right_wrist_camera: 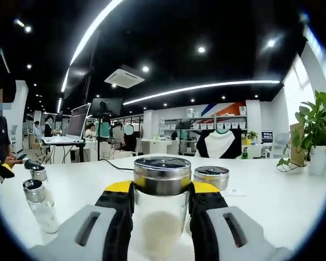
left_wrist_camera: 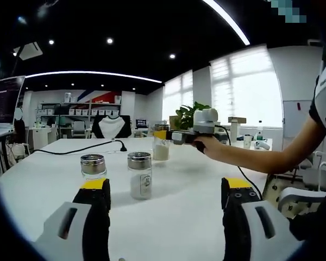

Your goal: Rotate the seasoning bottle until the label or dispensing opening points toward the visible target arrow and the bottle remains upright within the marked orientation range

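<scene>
On the white desk (right_wrist_camera: pixel 271 201) of an open-plan office, your right gripper (right_wrist_camera: pixel 162 198) has its yellow-tipped jaws clenched on the seasoning bottle (right_wrist_camera: pixel 162 209), one jaw each side of the clear glass just under the steel cap. The bottle stands upright w/ pale powder in its lower part. From the left gripper view the same bottle (left_wrist_camera: pixel 161 147) sits well across the desk, pinched by the right gripper (left_wrist_camera: pixel 171 136) at the end of your outstretched arm.

Your left gripper (left_wrist_camera: pixel 165 190) hangs released, jaws wide apart, nothing between them; two more capped jars, a near jar (left_wrist_camera: pixel 139 175) and a left jar (left_wrist_camera: pixel 93 166), stand just ahead of it. A second jar (right_wrist_camera: pixel 211 176) sits right behind the held bottle, and two small shakers (right_wrist_camera: pixel 39 204) stand off to the left.

No target arrow or marked range can be made out in either view, and the label side isn't readable, so find the mark first, imo. Then turn about the bottle's own vertical axis: wrist roll only, no tilt, base kept flat on or just off the desk. Keep grip firm but low-speed; glass is likely slick and powder can shift. Mind the jar behind — little room to swing there.
</scene>
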`<state>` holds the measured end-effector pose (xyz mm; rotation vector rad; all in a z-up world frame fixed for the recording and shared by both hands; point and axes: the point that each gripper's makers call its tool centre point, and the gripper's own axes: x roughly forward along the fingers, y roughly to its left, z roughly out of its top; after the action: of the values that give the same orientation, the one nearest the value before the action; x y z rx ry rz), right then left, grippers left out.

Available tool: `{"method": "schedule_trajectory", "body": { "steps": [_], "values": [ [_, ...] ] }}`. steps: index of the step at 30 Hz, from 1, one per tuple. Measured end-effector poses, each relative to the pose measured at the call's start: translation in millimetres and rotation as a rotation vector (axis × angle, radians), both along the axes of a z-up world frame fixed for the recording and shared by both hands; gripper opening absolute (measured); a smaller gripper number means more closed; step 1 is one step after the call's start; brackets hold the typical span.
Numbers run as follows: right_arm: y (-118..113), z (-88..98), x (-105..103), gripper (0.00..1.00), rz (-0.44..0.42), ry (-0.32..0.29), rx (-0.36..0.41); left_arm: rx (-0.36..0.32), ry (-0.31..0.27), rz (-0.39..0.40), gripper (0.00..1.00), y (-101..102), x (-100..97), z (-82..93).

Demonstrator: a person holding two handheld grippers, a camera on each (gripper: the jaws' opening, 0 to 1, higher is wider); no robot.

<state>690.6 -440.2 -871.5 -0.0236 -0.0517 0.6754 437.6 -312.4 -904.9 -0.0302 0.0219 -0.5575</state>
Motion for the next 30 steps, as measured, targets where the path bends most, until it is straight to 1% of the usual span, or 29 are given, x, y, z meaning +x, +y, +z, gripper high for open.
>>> {"method": "schedule_trajectory", "body": {
  "steps": [3, 8, 11, 14, 17, 20, 24, 30],
  "values": [
    [-7, -4.6, -6, 0.37, -0.004, 0.038, 0.008, 0.003, -0.001, -0.001, 0.89, -2, -2.3, 0.8],
    [-16, -11.3, -15, 0.37, -0.017, 0.031, -0.013, 0.005, 0.001, -0.007, 0.88, -8, -5.8, 1.6],
    [-23, -12.4, -19, 0.37, -0.018, 0.036, -0.008, 0.004, -0.001, -0.016, 0.88, -15, -7.4, 2.7],
    [-27, -12.3, -26, 0.37, -0.010, 0.045, -0.011, 0.008, 0.002, -0.024, 0.87, -21, -7.7, 2.9],
    [-28, -10.5, -35, 0.37, -0.002, 0.028, -0.028, 0.008, -0.007, -0.046, 0.79, -28, -8.6, 5.8],
    [-28, -8.6, -45, 0.37, 0.009, 0.014, -0.038, -0.002, -0.016, -0.059, 0.80, -37, -9.8, 10.1],
    [-31, -5.0, -56, 0.37, 0.026, 0.018, -0.025, -0.003, -0.022, -0.079, 0.79, -46, -11.9, 11.9],
    [-40, -0.3, -73, 0.37, 0.039, 0.016, -0.017, 0.017, -0.003, -0.095, 0.81, -56, -10.8, 5.5]
  ]
}}
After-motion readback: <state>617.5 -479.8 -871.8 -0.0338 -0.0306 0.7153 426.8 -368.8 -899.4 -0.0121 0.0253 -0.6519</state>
